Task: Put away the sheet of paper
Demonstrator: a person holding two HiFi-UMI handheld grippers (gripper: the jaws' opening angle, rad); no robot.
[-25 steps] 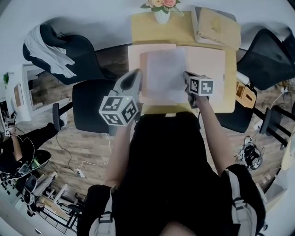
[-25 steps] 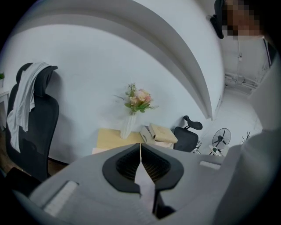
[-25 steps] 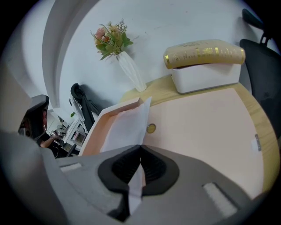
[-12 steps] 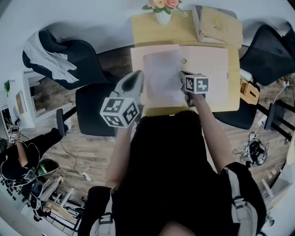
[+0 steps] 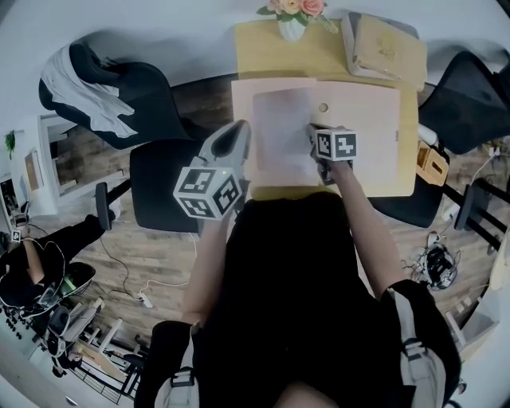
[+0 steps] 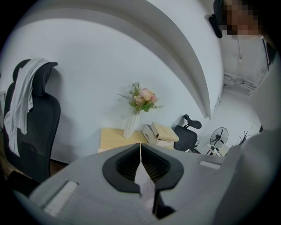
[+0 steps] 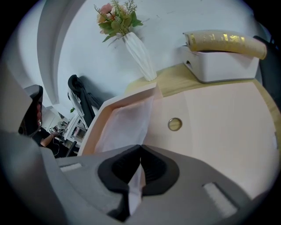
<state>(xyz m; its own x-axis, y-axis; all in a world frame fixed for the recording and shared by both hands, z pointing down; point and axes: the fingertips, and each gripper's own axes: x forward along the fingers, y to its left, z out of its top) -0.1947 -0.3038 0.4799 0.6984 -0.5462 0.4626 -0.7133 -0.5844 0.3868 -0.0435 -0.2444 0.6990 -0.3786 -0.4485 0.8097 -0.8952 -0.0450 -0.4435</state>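
A white sheet of paper (image 5: 283,131) hangs over an open pale pink folder (image 5: 362,127) on the wooden desk (image 5: 263,52). My left gripper (image 5: 242,132) is shut on the sheet's left edge; a strip of paper (image 6: 143,182) shows pinched between its dark pads (image 6: 125,165). My right gripper (image 5: 313,134) is shut on the sheet's right edge. In the right gripper view the paper (image 7: 125,125) runs forward from the closed jaws (image 7: 140,151) over the folder's left half, beside a brass snap button (image 7: 174,124).
A white vase of flowers (image 5: 292,24) stands at the desk's back edge, beside a white box with a tan cover (image 5: 386,48). Black chairs stand to the left (image 5: 159,187) and right (image 5: 466,103); another chair holds a white garment (image 5: 88,84).
My right gripper has moved left toward the left one with its edge of the sheet, and the sheet now looks narrower. The left gripper has hardly moved.
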